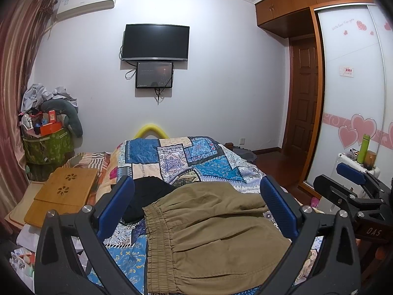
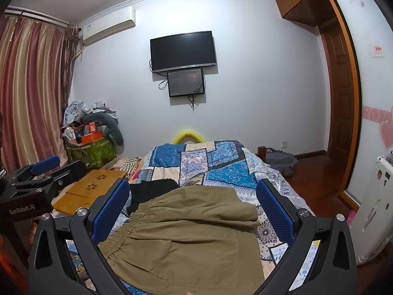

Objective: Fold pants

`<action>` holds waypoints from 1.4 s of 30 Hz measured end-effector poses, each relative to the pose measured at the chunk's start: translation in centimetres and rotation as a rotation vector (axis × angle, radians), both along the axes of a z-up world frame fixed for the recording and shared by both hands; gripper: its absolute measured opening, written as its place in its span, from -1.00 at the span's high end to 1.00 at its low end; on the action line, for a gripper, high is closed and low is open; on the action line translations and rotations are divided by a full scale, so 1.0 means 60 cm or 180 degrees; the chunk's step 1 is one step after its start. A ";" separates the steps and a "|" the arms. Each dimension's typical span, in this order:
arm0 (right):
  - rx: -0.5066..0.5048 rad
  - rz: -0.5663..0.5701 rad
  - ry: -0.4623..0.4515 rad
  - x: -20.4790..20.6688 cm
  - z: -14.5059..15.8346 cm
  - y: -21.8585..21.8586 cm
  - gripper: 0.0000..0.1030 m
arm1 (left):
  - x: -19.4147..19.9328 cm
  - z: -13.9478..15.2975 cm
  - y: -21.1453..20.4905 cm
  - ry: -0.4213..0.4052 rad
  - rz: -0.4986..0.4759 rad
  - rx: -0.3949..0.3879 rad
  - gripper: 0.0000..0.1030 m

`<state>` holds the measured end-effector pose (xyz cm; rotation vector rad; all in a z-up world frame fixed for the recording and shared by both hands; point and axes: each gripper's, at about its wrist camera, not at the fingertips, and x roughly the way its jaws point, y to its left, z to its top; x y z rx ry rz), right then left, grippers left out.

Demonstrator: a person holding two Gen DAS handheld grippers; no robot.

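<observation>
Khaki pants (image 1: 211,231) (image 2: 186,233) with a gathered elastic waistband lie folded on the patchwork bedspread (image 1: 196,159) (image 2: 208,162), waistband to the left. A black garment (image 1: 147,196) (image 2: 152,189) lies just beyond them on the left. My left gripper (image 1: 196,186) is open, raised above the pants, its blue pads spread wide with nothing between them. My right gripper (image 2: 194,189) is open too, hovering over the same pants. Each gripper shows at the edge of the other's view: the right gripper (image 1: 353,179) and the left gripper (image 2: 44,167).
A bamboo lap tray (image 1: 66,191) (image 2: 93,189) rests on the bed's left side. A green basket (image 1: 46,145) heaped with clutter stands by the curtain. A white suitcase (image 2: 373,209) and wardrobe (image 1: 353,86) are on the right. A TV (image 1: 156,43) hangs on the far wall.
</observation>
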<state>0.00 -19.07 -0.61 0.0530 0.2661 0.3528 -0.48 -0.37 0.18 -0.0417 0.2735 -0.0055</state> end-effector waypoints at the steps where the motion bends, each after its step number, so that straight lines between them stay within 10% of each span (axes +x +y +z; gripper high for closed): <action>1: 0.0000 0.0000 0.0000 0.000 0.000 0.000 -0.99 | 0.000 0.000 0.000 0.0000 0.0000 0.0000 -1.00; 42: 0.0032 0.0015 0.0000 0.006 -0.004 0.005 -0.99 | 0.004 -0.006 0.004 0.0038 0.0017 -0.0005 -1.00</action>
